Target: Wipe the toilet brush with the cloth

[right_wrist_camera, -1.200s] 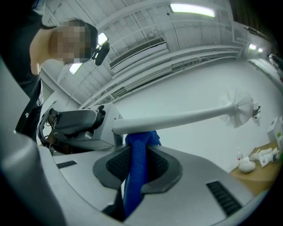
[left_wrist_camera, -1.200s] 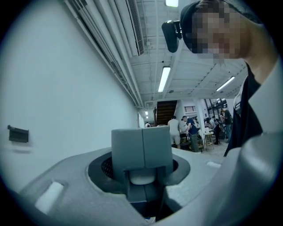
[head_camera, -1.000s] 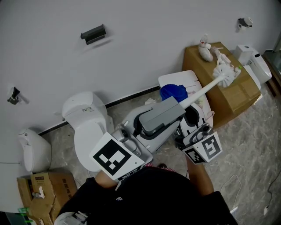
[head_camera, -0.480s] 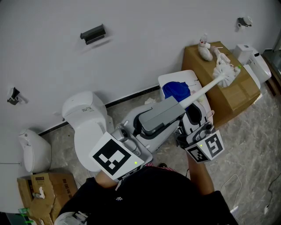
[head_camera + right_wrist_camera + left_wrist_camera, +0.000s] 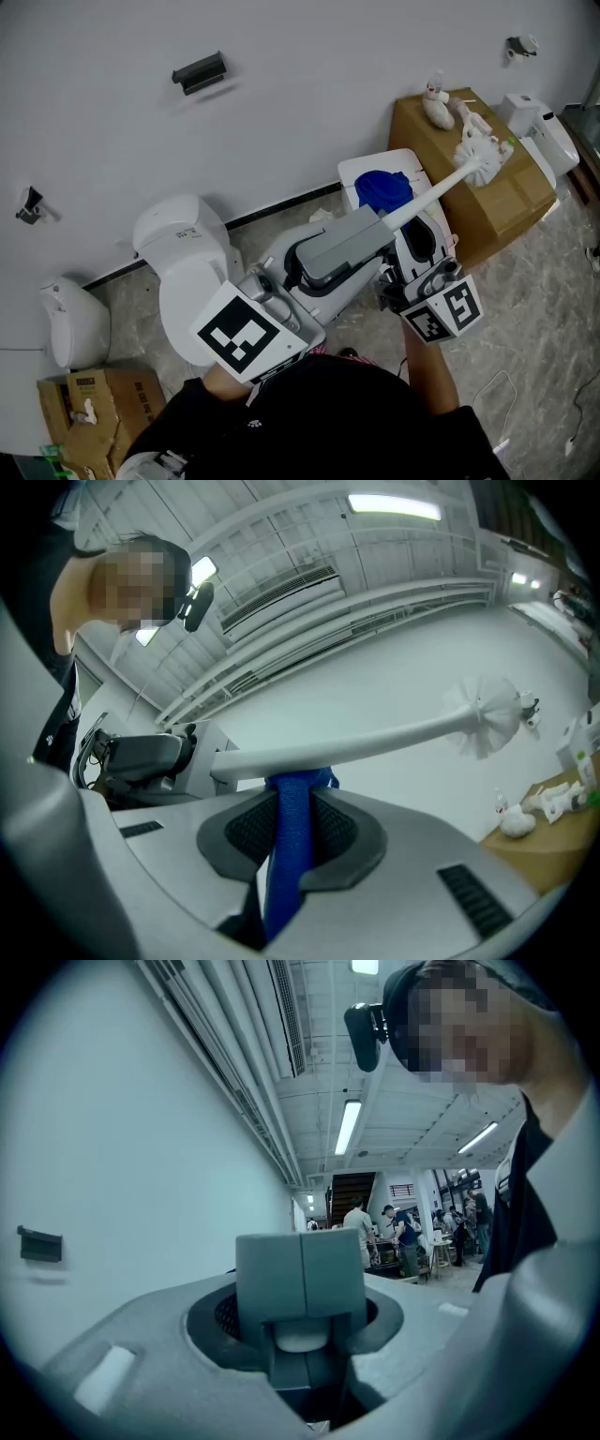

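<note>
Occlusions first: in the left gripper view a grey block [image 5: 300, 1274] fills the space between the jaws and hides everything beyond it. The toilet brush [image 5: 441, 186] does not appear there at all. The head view and the right gripper view show its white handle running out from that block, so the left gripper [image 5: 300, 1330] reads as clamped on the block at the brush's handle end. The brush is held up in the air, its bristle head [image 5: 483, 155] over the cardboard box [image 5: 487, 211] by the wall.

Right gripper [image 5: 292, 832]: jaws closed on a blue cloth [image 5: 289, 855]. The cloth's upper end is bunched against the underside of the handle, about midway along it. The cloth's lower part drops out of sight between the jaws.

Both hands are hidden under the gripper bodies; only the right forearm [image 5: 427, 375] shows.

Writing: none legible. The marker cubes carry black-and-white square patterns only. Print on the second box [image 5: 80, 417], lower left, is too small to read, as is the small label on the toilet [image 5: 183, 272].

Counts:
- Grippers: 2
- Brush: 1
- Cloth: 1
- Cardboard boxes: 2
- White fixtures in the head view: 4, one largely covered by the grippers
- Small white items on the box top, unidentifiable: 2
</note>
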Demonstrator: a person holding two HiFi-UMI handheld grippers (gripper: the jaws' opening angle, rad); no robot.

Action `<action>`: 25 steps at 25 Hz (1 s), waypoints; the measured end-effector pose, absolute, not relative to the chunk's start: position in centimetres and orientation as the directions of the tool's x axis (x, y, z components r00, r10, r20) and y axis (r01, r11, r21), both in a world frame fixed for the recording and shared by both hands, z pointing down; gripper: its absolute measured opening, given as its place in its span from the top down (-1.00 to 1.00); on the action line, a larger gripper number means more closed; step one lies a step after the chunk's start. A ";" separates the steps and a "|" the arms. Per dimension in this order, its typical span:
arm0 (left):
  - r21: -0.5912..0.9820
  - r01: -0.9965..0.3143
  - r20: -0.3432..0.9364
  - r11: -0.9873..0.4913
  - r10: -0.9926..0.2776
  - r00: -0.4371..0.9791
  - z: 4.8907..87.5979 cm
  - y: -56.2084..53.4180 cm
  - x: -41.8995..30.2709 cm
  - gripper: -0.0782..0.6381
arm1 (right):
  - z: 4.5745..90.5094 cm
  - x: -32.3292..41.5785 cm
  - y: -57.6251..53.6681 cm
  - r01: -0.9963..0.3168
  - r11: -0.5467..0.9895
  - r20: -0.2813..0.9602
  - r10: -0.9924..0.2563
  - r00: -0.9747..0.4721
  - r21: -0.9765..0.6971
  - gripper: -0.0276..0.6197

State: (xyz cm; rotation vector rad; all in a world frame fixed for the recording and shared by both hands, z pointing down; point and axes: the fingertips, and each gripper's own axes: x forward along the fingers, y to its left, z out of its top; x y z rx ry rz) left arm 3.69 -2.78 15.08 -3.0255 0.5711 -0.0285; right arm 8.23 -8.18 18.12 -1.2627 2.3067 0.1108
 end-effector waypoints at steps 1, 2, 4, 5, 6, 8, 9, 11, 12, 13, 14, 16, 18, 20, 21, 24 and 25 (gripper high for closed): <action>-0.064 -0.363 0.007 -0.929 -0.365 0.931 15.1 -2.7 3.6 0.31 | 18.2 8.4 -8.2 -0.810 0.562 -0.466 -0.769 -0.437 -0.167 0.72; -0.062 -0.363 0.009 -0.930 -0.365 0.931 15.1 -2.7 3.6 0.31 | 18.2 8.5 -8.3 -0.812 0.558 -0.466 -0.772 -0.433 -0.171 0.72; -0.061 -0.363 0.009 -0.930 -0.364 0.931 15.1 -2.7 3.5 0.31 | 18.2 8.7 -8.3 -0.815 0.551 -0.465 -0.777 -0.424 -0.178 0.72; -0.060 -0.363 0.010 -0.930 -0.364 0.931 15.1 -2.7 3.4 0.31 | 18.2 8.8 -8.4 -0.817 0.548 -0.464 -0.779 -0.421 -0.179 0.72; -0.060 -0.364 0.010 -0.930 -0.365 0.931 15.1 -2.7 3.4 0.31 | 18.2 8.9 -8.4 -0.819 0.545 -0.464 -0.781 -0.418 -0.181 0.72; -0.067 -0.362 0.008 -0.930 -0.363 0.932 15.1 -2.7 3.3 0.31 | 18.3 9.3 -8.7 -0.821 0.539 -0.463 -0.786 -0.409 -0.190 0.72; -0.067 -0.362 0.008 -0.930 -0.363 0.932 15.1 -2.8 3.3 0.31 | 18.4 9.6 -8.7 -0.822 0.535 -0.463 -0.789 -0.404 -0.195 0.72; -0.064 -0.363 0.009 -0.929 -0.365 0.931 15.0 -2.8 3.2 0.31 | 18.4 10.0 -8.9 -0.827 0.525 -0.460 -0.796 -0.393 -0.201 0.72; -0.069 -0.362 0.008 -0.930 -0.363 0.932 15.0 -2.8 3.2 0.31 | 18.4 10.2 -8.9 -0.830 0.520 -0.459 -0.799 -0.388 -0.203 0.72; -0.073 -0.361 0.007 -0.930 -0.362 0.932 15.0 -2.8 3.1 0.31 | 18.4 10.4 -9.0 -0.833 0.515 -0.458 -0.802 -0.383 -0.205 0.72; -0.076 -0.359 0.006 -0.930 -0.361 0.933 15.0 -2.8 3.0 0.31 | 18.5 10.6 -9.1 -0.836 0.509 -0.456 -0.805 -0.378 -0.206 0.72; -0.077 -0.356 0.004 -0.931 -0.357 0.934 15.0 -2.9 3.0 0.31 | 18.6 11.0 -9.3 -0.841 0.499 -0.455 -0.811 -0.368 -0.209 0.72; -0.073 -0.353 0.005 -0.933 -0.354 0.935 15.0 -2.9 3.0 0.31 | 18.6 11.5 -9.5 -0.847 0.488 -0.454 -0.816 -0.357 -0.212 0.72; -0.056 -0.355 0.010 -0.933 -0.356 0.935 15.0 -3.0 3.0 0.31 | 18.5 12.0 -9.7 -0.852 0.477 -0.454 -0.821 -0.345 -0.215 0.72; -0.049 -0.355 0.012 -0.933 -0.356 0.934 15.0 -3.0 2.9 0.31 | 18.5 12.2 -9.8 -0.855 0.472 -0.454 -0.824 -0.340 -0.216 0.72; -0.061 -0.349 0.008 -0.935 -0.350 0.937 14.9 -3.1 2.9 0.31 | 18.6 12.9 -10.1 -0.863 0.455 -0.448 -0.833 -0.325 -0.221 0.71; -0.065 -0.347 0.007 -0.936 -0.348 0.938 15.0 -3.1 2.8 0.31 | 18.7 13.2 -10.2 -0.865 0.450 -0.446 -0.836 -0.320 -0.223 0.71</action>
